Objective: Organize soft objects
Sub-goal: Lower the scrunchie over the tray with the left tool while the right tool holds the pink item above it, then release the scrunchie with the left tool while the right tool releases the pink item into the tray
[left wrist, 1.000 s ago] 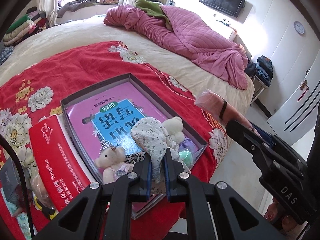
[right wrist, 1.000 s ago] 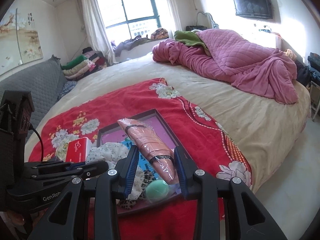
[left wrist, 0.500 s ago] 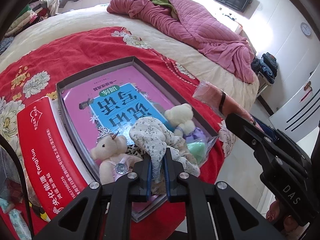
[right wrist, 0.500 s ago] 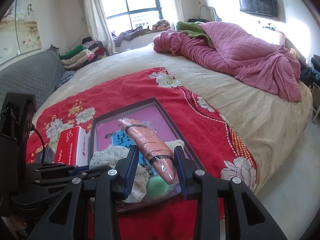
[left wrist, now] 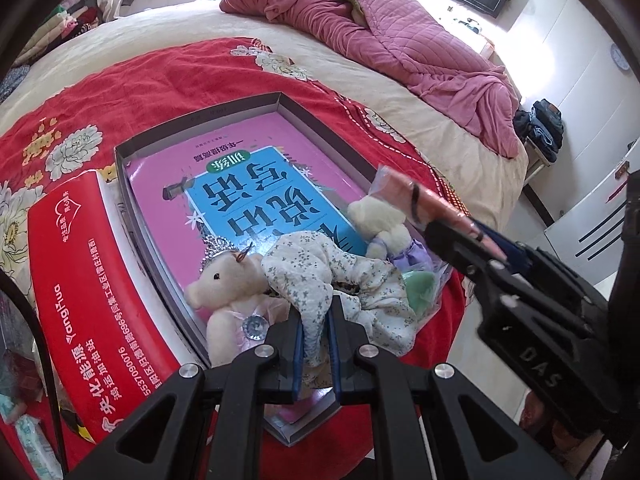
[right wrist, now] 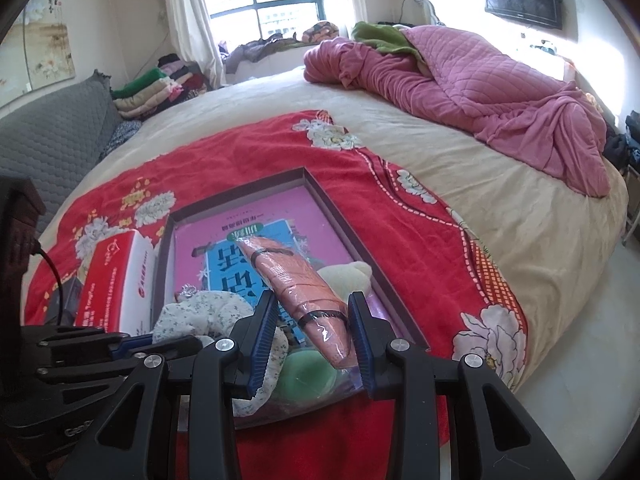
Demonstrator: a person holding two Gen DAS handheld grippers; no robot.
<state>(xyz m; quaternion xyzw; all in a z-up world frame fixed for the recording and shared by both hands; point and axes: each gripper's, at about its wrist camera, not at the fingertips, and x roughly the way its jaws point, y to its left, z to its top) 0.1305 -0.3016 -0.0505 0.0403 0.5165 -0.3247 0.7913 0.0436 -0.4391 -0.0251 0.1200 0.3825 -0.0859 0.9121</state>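
Left gripper (left wrist: 316,344) pinches the floral cloth (left wrist: 340,280); right gripper (right wrist: 314,344) clamps the pink roll (right wrist: 304,292); both now lower over the tray (right wrist: 352,232).

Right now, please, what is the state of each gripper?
Left gripper: shut on the floral scrunchie.
Right gripper: shut on the wrapped pink roll.

The red tissue box (left wrist: 76,280) reads "YangHua" — at 3 o'clock, the right gripper (left wrist: 486,244) body carries "DAS".
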